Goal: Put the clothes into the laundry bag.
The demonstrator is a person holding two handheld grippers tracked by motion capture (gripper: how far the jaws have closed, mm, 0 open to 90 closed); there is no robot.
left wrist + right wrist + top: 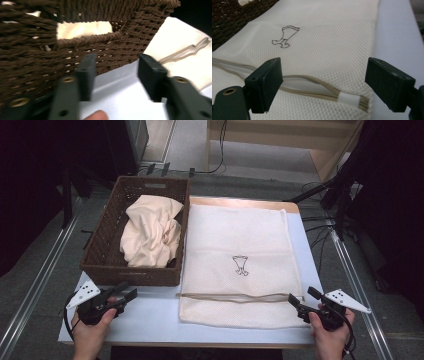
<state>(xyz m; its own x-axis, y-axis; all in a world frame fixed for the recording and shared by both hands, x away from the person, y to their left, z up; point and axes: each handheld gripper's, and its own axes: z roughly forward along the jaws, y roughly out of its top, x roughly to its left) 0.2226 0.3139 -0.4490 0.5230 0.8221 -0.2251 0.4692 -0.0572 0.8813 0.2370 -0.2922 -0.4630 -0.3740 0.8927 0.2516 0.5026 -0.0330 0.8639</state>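
A cream mesh bag [240, 260] lies flat on the table [150, 320], covering most of its right half from the far edge almost to the near edge. A small dark outline figure [240, 265] is stitched at its middle, and a tan zipper [235, 297] runs across it close to the near end.

The right hand-held gripper [302, 301] sits at the near right corner of the table, just at the bag's right edge by the end of the zipper. In the right gripper view its jaws stand wide apart, released, with the zipper's white end piece [348, 98] lying between them on the mesh; they grasp nothing.

The left hand-held gripper [125, 292] is held over the near left part of the table, just in front of a brown woven basket [100, 245] that stands along the left edge. Its jaws are also spread and hold nothing. A crumpled cream cloth [150, 230] fills the basket, which touches the bag's left edge.
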